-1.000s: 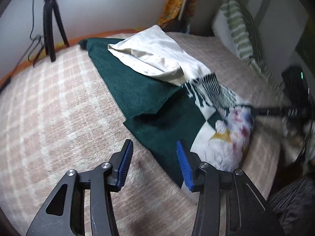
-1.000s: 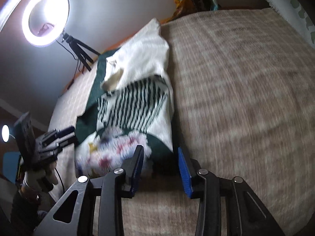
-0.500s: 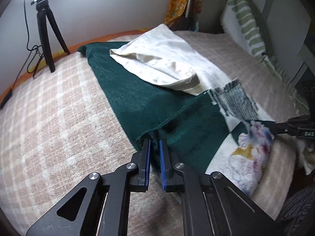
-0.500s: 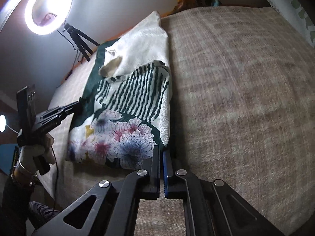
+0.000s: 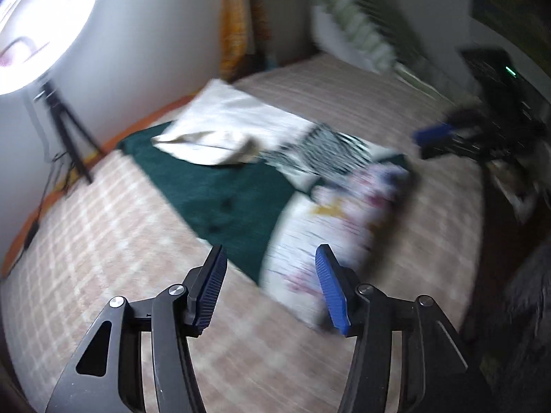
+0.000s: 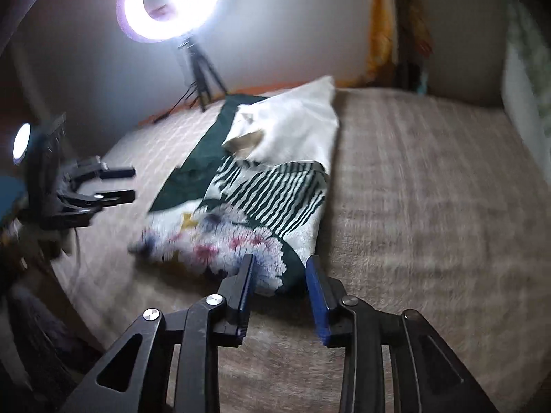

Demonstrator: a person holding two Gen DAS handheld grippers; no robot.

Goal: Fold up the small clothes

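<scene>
A dark green garment (image 5: 224,186) with a striped and flowered white print (image 6: 261,199) lies folded on the bed, blurred in both views. A white cloth (image 5: 234,120) rests on its far end. My left gripper (image 5: 270,254) hovers above the garment's near corner. Its jaws are opening and the pads press on nothing. My right gripper (image 6: 280,261) hangs over the flowered near edge (image 6: 237,244), its jaws also opening with no cloth pinched. Each gripper shows in the other's view: the right gripper (image 5: 437,137) and the left gripper (image 6: 113,186).
The beige checked bedspread (image 5: 103,241) stretches wide on both sides of the garment (image 6: 430,189). A lit ring light (image 6: 172,0) on a tripod (image 5: 65,127) stands by the wall beyond the bed. A striped pillow (image 5: 354,31) leans at the head.
Both grippers, open a second ago, were shut at the garment's near edge half a second ago. Now both stand open and have drawn up and back, and the cloth lies loose.
</scene>
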